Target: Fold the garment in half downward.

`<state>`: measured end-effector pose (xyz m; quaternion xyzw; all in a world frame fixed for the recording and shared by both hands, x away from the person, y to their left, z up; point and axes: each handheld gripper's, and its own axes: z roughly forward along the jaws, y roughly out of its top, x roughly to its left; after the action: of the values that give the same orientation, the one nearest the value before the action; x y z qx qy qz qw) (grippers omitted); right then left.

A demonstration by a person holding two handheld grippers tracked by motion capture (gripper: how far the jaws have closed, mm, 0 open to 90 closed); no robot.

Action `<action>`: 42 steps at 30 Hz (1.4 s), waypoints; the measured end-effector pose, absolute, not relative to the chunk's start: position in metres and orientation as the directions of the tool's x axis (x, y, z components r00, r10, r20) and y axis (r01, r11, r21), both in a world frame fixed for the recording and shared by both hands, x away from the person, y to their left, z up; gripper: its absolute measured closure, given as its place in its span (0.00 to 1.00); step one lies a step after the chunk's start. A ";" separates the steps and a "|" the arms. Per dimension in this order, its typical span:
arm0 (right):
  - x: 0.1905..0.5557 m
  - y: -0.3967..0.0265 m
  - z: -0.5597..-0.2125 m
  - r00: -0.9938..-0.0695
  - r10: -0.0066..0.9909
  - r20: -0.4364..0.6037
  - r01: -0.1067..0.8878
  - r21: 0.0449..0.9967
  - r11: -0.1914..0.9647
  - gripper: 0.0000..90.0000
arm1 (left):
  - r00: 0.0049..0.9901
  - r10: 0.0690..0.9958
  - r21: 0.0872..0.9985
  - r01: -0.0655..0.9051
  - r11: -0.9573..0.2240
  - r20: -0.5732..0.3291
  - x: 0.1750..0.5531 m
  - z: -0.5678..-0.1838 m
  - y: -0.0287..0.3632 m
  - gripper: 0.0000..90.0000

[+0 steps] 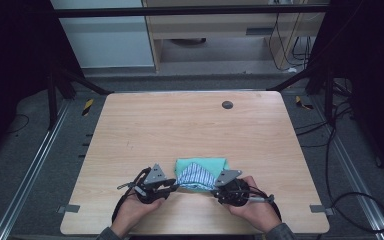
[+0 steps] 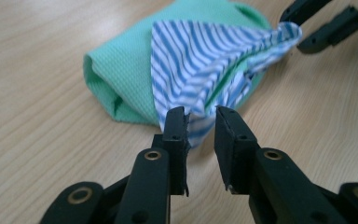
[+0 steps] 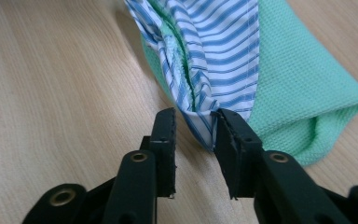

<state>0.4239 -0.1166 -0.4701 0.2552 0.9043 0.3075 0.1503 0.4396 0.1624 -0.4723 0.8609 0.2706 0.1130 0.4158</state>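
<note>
A person stands at a wooden counter (image 1: 145, 130) with a gripper in each hand, the left gripper (image 1: 172, 186) and the right gripper (image 1: 215, 189) meeting at the near edge of a folded bundle: a blue-and-white striped cloth (image 1: 196, 175) lying over a green cloth (image 1: 202, 164), near the counter's front middle. In each gripper view the jaws stand narrowly parted with a corner of the striped cloth (image 2: 200, 70) (image 3: 214, 46) slack between them, not pinched. The fold looks largely done and the corners let go; what seems left is drawing both grippers clear.
</note>
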 end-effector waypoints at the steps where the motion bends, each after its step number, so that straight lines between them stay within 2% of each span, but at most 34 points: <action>1: 0.423 -0.117 -0.468 -0.824 0.556 -0.108 0.373 0.635 0.676 0.74 | 0.822 0.568 0.785 0.371 -0.496 -0.030 0.442 -0.470 0.162 0.83; 10: 0.433 -0.119 -0.450 -0.778 0.615 -0.129 0.373 0.693 0.617 0.77 | 0.827 0.563 0.765 0.359 -0.535 0.005 0.456 -0.475 0.145 0.87; 15: 0.444 -0.112 -0.461 -0.773 0.619 -0.137 0.391 0.666 0.635 0.77 | 0.833 0.553 0.749 0.367 -0.551 -0.002 0.452 -0.481 0.146 0.87; 22: 0.434 -0.107 -0.472 -0.791 0.598 -0.130 0.386 0.652 0.652 0.73 | 0.841 0.542 0.725 0.372 -0.580 0.002 0.446 -0.488 0.145 0.82; 24: 0.433 -0.109 -0.474 -0.784 0.606 -0.134 0.390 0.653 0.649 0.67 | 0.832 0.554 0.732 0.367 -0.574 0.017 0.444 -0.486 0.147 0.77; 26: 0.433 -0.113 -0.473 -0.765 0.632 -0.122 0.406 0.670 0.621 0.58 | 0.823 0.567 0.739 0.368 -0.565 0.024 0.444 -0.484 0.148 0.68; 28: 0.434 -0.122 -0.470 -0.735 0.669 -0.113 0.423 0.695 0.582 0.47 | 0.779 0.627 0.764 0.387 -0.517 0.029 0.448 -0.478 0.156 0.51; 30: 0.436 -0.131 -0.470 -0.704 0.701 -0.112 0.438 0.708 0.553 0.39 | 0.749 0.661 0.769 0.397 -0.501 0.044 0.452 -0.476 0.163 0.42; 34: 0.443 -0.150 -0.470 -0.634 0.764 -0.119 0.459 0.738 0.495 0.26 | 0.716 0.697 0.776 0.422 -0.469 0.031 0.458 -0.474 0.173 0.31; 42: 0.458 -0.175 -0.473 -0.556 0.827 -0.083 0.506 0.755 0.416 0.18 | 0.646 0.763 0.774 0.467 -0.427 0.031 0.473 -0.474 0.196 0.21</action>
<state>0.4577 -0.1748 -0.4734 0.4117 0.8097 0.3497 0.2292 0.4732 0.1959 -0.4739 0.8223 0.3740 0.1930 0.3829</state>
